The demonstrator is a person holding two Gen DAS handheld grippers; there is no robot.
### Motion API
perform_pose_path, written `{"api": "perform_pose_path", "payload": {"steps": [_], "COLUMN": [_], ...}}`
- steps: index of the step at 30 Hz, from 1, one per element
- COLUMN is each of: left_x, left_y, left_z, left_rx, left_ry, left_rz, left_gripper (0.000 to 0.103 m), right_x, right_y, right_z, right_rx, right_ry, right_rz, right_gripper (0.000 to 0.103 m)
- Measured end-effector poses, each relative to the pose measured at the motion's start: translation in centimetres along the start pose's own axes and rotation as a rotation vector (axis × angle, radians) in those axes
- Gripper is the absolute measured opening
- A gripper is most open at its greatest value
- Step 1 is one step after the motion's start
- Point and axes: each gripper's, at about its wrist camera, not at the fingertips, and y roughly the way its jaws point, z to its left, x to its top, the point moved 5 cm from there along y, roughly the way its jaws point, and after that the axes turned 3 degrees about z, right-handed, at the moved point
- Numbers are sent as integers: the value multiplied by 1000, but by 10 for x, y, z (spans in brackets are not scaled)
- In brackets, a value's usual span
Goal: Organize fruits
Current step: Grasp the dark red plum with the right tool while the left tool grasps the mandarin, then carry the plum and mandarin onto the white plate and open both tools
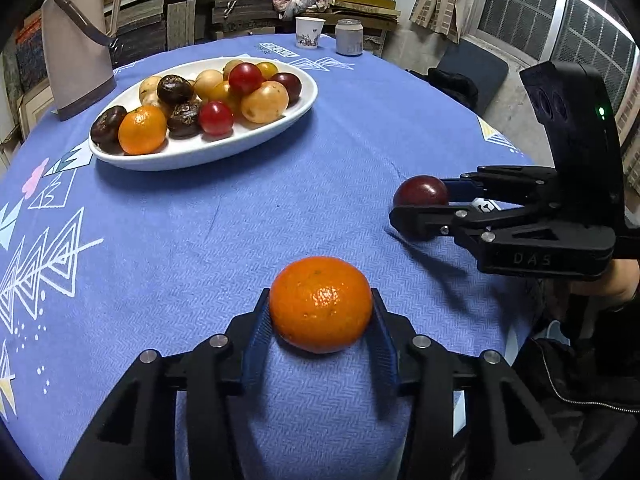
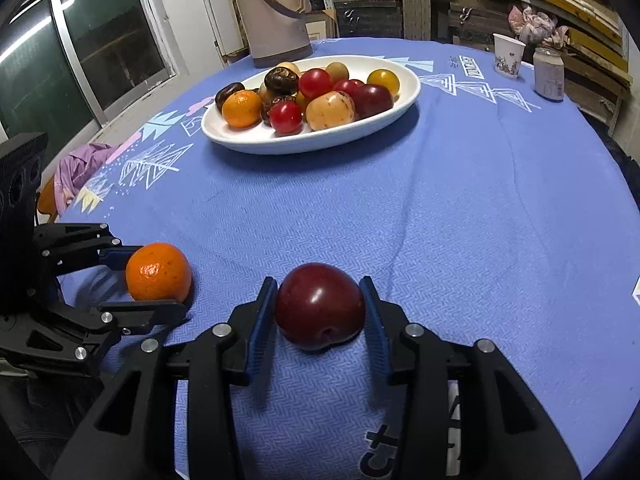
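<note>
Near the front edge of a round table under a blue cloth (image 1: 320,184), the left gripper (image 1: 321,314) pinches a mandarin (image 1: 321,304) across its widest part, blue pads on both sides. Just beside it, the right gripper (image 2: 320,312) clamps a dark red plum (image 2: 320,306) the same way. Both fruits look light, round, smooth and easily bruised. A white oval dish (image 1: 256,136) heaped with fruit sits toward the far edge.
</note>
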Motion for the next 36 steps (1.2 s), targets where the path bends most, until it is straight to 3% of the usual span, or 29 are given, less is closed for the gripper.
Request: {"api": "perform_pose_path", "payload": {"steps": [13,25,36], "left_x": [6,33,76], "left_y": [4,-32,-42], "left_z": [-1,34,77], "left_rx": [16,73,137], "left_ry": [31,-51,-90], "left_rz": [-60,-136,-173], "left_gripper": [45,45,45], "right_x": [2,22,94], "right_y": [0,-17,-26], "right_z": [4,5,20], "right_rx": [13,15,32], "right_ry": [3,-15,-98], "right_rz": [3,-46,-138], "right_gripper": [39,39,39]}}
